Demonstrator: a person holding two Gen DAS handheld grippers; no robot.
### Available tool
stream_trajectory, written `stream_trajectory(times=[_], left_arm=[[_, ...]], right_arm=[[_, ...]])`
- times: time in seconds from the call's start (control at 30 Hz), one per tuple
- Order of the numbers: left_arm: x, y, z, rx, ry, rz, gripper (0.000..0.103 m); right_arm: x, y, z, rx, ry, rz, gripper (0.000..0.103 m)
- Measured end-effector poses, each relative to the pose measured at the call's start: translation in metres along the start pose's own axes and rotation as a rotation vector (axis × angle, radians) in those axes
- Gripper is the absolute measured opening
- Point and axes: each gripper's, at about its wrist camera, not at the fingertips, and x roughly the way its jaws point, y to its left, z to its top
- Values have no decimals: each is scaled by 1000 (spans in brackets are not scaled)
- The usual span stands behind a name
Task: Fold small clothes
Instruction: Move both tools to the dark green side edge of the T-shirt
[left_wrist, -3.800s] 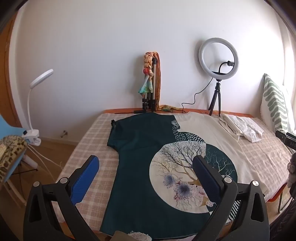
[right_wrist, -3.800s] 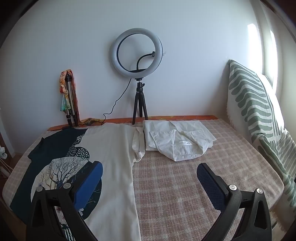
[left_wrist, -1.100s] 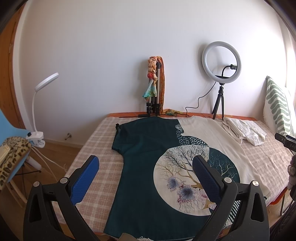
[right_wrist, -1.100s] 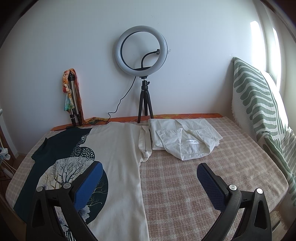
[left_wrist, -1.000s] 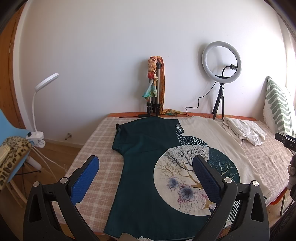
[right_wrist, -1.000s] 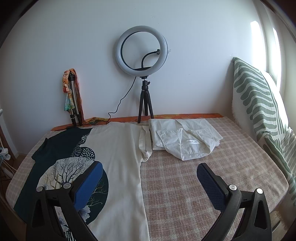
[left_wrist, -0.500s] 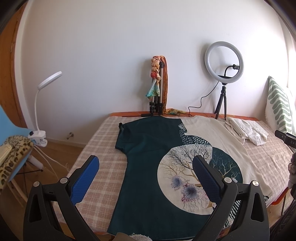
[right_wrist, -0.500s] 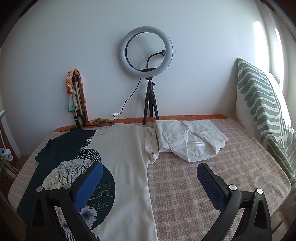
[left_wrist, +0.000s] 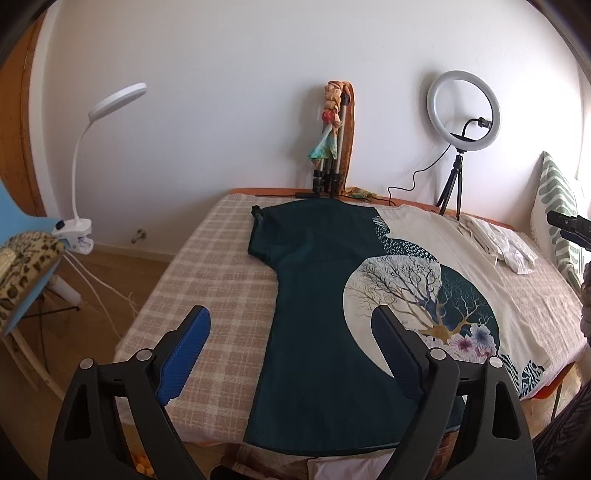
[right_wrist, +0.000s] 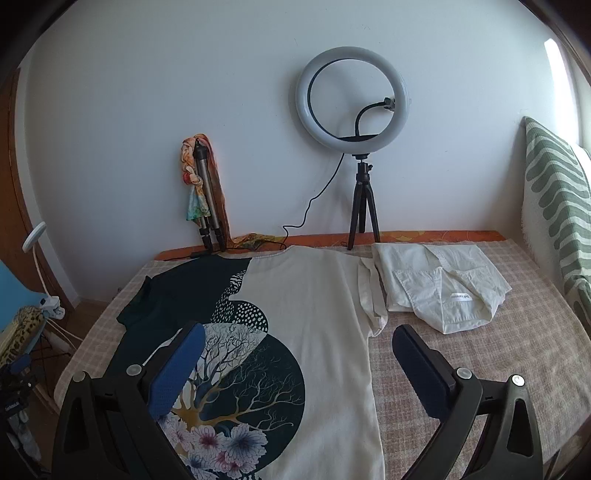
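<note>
A T-shirt (left_wrist: 332, 280), half dark green and half cream with a round tree-and-flower print, lies flat on the checked bedcover (left_wrist: 214, 266); it also shows in the right wrist view (right_wrist: 317, 317). My left gripper (left_wrist: 291, 325) is open and empty, held above the shirt's hem on the dark green side. My right gripper (right_wrist: 299, 343) is open and empty, above the cream side near the hem. A folded white garment (right_wrist: 443, 291) lies beside the shirt's right sleeve.
A ring light on a tripod (right_wrist: 354, 110) and a folded tripod wrapped in a scarf (right_wrist: 203, 192) stand at the wall. A green-patterned pillow (right_wrist: 554, 192) leans at the right. A clip lamp (left_wrist: 92, 155) and a chair with leopard cloth (left_wrist: 22, 266) stand left of the bed.
Both grippers have shifted left and a little lower over the hem; the scene has slid right in both views. Both stay open. The shirt has not moved.
</note>
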Motion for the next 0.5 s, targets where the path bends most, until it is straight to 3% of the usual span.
stream_trajectory(times=[0.23, 0.5], left_arm=[[17, 28, -28, -101, 120, -52, 62], [33, 36, -48, -101, 216, -91, 59]], right_arm=[[34, 54, 33, -84, 39, 108, 96], [92, 131, 59, -166, 118, 226, 88]])
